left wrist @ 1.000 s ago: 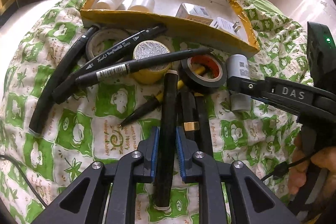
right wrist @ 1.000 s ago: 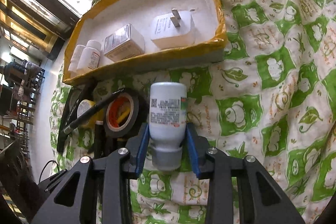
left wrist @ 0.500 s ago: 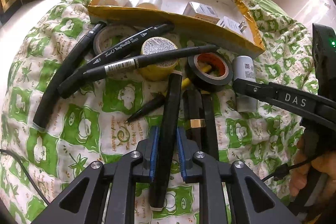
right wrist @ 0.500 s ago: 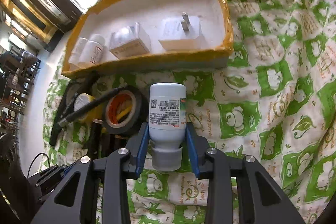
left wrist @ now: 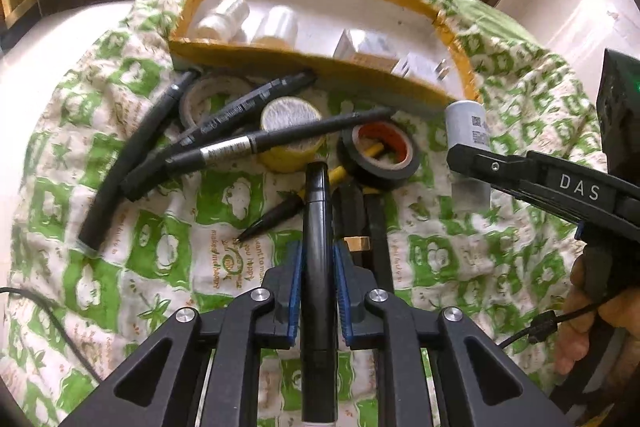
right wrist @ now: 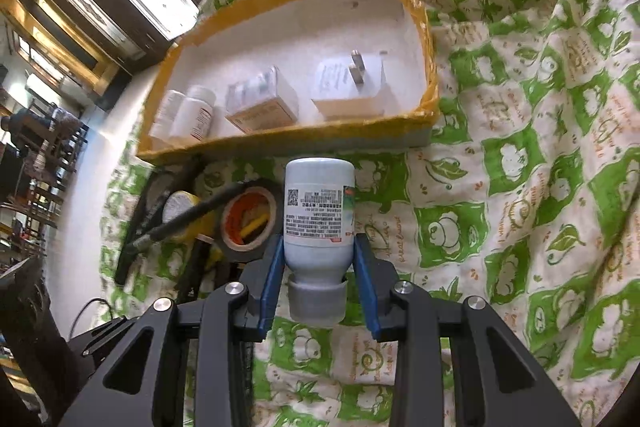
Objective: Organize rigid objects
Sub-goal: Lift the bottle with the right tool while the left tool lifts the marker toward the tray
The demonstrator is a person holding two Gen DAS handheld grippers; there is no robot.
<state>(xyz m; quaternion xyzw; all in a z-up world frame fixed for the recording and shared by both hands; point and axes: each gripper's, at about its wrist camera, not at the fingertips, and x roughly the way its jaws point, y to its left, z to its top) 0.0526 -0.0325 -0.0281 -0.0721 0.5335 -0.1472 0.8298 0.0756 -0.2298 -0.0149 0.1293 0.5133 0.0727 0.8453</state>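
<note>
My left gripper is shut on a black marker and holds it above the green-and-white cloth. My right gripper is shut on a white pill bottle, held cap-down just in front of the yellow-rimmed white tray. The bottle also shows in the left wrist view, beside the tray's near right corner. In the tray lie two white bottles, a small box and a white plug adapter.
Several black markers, a yellow tape roll, a black tape roll, a pale tape roll and pens lie piled on the cloth before the tray. A black cable runs at lower left.
Both grippers have risen and moved toward the tray, each keeping its object. The bottle now sits closer to the tray's front wall.
</note>
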